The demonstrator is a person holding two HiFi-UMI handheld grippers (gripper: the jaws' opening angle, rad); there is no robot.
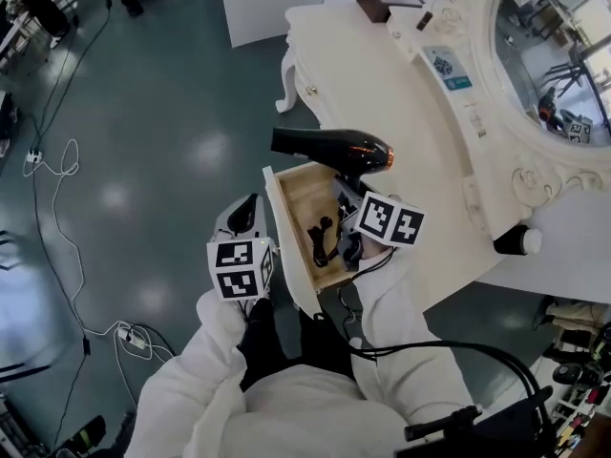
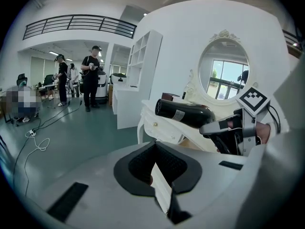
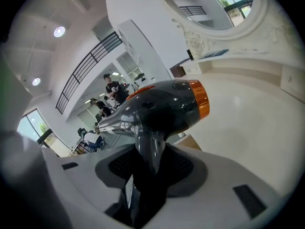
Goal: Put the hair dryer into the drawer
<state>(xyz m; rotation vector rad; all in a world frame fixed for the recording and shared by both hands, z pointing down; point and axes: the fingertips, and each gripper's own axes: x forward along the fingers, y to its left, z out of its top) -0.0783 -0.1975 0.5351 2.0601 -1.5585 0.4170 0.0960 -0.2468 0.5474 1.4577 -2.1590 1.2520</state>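
Note:
The black hair dryer (image 1: 334, 148) with an orange ring hangs above the open drawer (image 1: 283, 219), nozzle pointing left. My right gripper (image 1: 346, 194) is shut on its handle from below; in the right gripper view the handle (image 3: 151, 161) fills the gap between the jaws of my right gripper (image 3: 150, 178). The drawer has a wooden floor with a black cable (image 1: 323, 232) on it. My left gripper (image 1: 243, 210) hovers just left of the drawer front, open and empty. The left gripper view shows my left gripper (image 2: 161, 178) and, beyond it, the dryer (image 2: 183, 113).
The white dressing table (image 1: 401, 93) carries an oval mirror (image 1: 554, 55), a dark box (image 1: 382, 3) at the back and a black-capped jar (image 1: 520, 241) at the right. Cables (image 1: 57, 218) and a power strip (image 1: 134, 337) lie on the floor. People (image 2: 90, 75) stand far off.

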